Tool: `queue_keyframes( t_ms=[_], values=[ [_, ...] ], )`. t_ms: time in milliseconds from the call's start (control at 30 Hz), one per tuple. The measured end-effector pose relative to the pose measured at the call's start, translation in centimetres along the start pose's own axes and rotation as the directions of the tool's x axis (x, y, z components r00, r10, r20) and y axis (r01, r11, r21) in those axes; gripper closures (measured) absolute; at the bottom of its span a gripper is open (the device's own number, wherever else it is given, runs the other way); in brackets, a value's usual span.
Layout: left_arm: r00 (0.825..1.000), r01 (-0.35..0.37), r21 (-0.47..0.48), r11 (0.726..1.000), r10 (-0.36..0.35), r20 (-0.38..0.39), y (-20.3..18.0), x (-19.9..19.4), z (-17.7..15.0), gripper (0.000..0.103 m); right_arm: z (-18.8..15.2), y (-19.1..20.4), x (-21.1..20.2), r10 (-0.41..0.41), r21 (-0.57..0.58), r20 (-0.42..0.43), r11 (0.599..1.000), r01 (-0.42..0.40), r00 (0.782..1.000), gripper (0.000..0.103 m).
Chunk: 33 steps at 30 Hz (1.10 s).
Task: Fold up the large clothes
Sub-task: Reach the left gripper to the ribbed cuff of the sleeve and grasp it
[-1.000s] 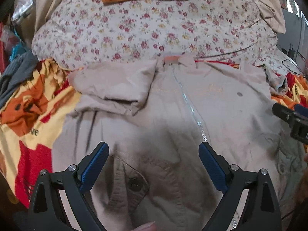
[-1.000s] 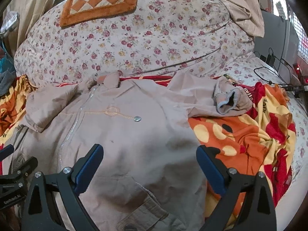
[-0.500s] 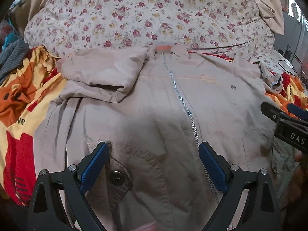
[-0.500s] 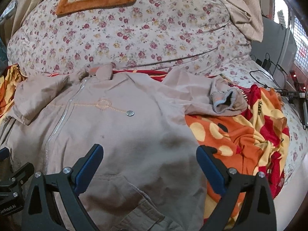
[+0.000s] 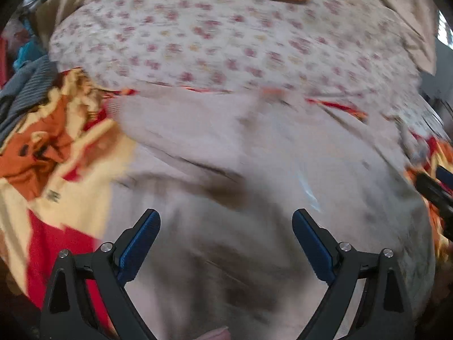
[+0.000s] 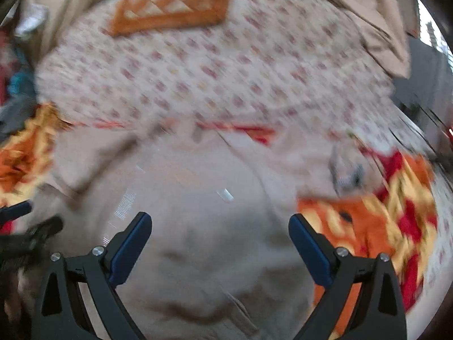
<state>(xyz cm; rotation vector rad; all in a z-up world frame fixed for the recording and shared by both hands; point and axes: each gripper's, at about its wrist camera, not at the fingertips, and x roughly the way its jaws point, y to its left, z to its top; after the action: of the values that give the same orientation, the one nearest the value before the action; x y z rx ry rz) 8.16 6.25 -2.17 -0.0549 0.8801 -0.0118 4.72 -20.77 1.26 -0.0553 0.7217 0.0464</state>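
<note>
A beige zip-up jacket (image 5: 226,175) lies front up on the bed, collar far from me, its left sleeve folded across the chest. It also shows in the right wrist view (image 6: 198,204), with the right sleeve cuff (image 6: 346,174) lying out on the blanket. Both views are motion-blurred. My left gripper (image 5: 226,236) is open and empty above the jacket's lower left half. My right gripper (image 6: 220,238) is open and empty above its lower right half. Each gripper shows at the other view's edge.
An orange, red and yellow blanket (image 5: 51,170) lies under the jacket and spreads right (image 6: 382,226). A large floral pillow (image 5: 226,45) with an orange checked mat (image 6: 172,8) stands behind. Grey clothes (image 5: 22,90) pile at the left. Cables (image 6: 424,119) lie far right.
Both grippers have tilted or moved forward fast, so the views blur and the jacket's lower pockets drop out of view. Both grippers stay open and empty. The jacket lies as before.
</note>
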Motion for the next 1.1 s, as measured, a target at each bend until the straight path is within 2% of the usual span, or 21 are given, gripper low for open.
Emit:
queue_keyframes(
  t_ms=[67, 167, 267, 300, 333, 367, 500, 633, 1100],
  values=[
    [0.997, -0.055, 0.001, 0.998, 0.055, -0.054, 1.5, 1.5, 1.7, 0.012, 2.3, 1.0, 0.9, 0.147, -0.052, -0.042, 0.987, -0.149, 0.988, 0.004],
    [0.99, -0.072, 0.03, 0.997, 0.075, -0.116, 1.8, 5.3, 2.9, 0.012, 3.3, 2.4, 4.3, 0.275, -0.107, -0.126, 0.951, -0.289, 0.953, 0.004],
    [0.983, -0.063, 0.023, 0.998, 0.066, -0.172, 1.2, 8.4, 1.3, 0.011, 1.5, 2.3, 8.5, 0.286, -0.042, -0.184, 0.954, -0.298, 0.94, 0.004],
    [0.984, -0.079, 0.008, 0.997, 0.079, -0.16, 1.1, 9.0, 0.3, 0.005, 0.6, 2.0, 10.1, 0.263, -0.002, -0.252, 0.962, -0.272, 0.931, 0.005],
    [0.991, -0.086, -0.012, 0.996, 0.084, -0.107, 1.1, 8.7, -0.1, 0.004, 0.2, 2.0, 10.8, 0.249, 0.018, -0.295, 0.967, -0.255, 0.923, 0.006],
    [0.99, -0.098, -0.015, 0.995, 0.096, -0.103, 1.0, 8.7, -0.4, 0.003, -0.4, 1.8, 11.8, 0.251, 0.045, -0.342, 0.967, -0.251, 0.906, 0.006],
    [0.992, -0.109, -0.028, 0.994, 0.107, -0.062, 1.0, 8.3, -1.2, 0.003, -0.7, 2.6, 11.8, 0.221, -0.024, -0.338, 0.97, -0.243, 0.915, 0.002],
    [0.991, -0.121, -0.05, 0.991, 0.117, -0.062, 1.0, 8.1, -1.1, 0.003, -1.5, 4.0, 11.6, 0.139, -0.135, -0.324, 0.972, -0.191, 0.936, 0.0],
    [0.992, -0.107, -0.06, 0.992, 0.103, -0.073, 1.3, 8.1, -1.1, 0.003, -1.8, 3.8, 11.2, 0.136, -0.138, -0.294, 0.973, -0.183, 0.946, 0.0]
  ],
)
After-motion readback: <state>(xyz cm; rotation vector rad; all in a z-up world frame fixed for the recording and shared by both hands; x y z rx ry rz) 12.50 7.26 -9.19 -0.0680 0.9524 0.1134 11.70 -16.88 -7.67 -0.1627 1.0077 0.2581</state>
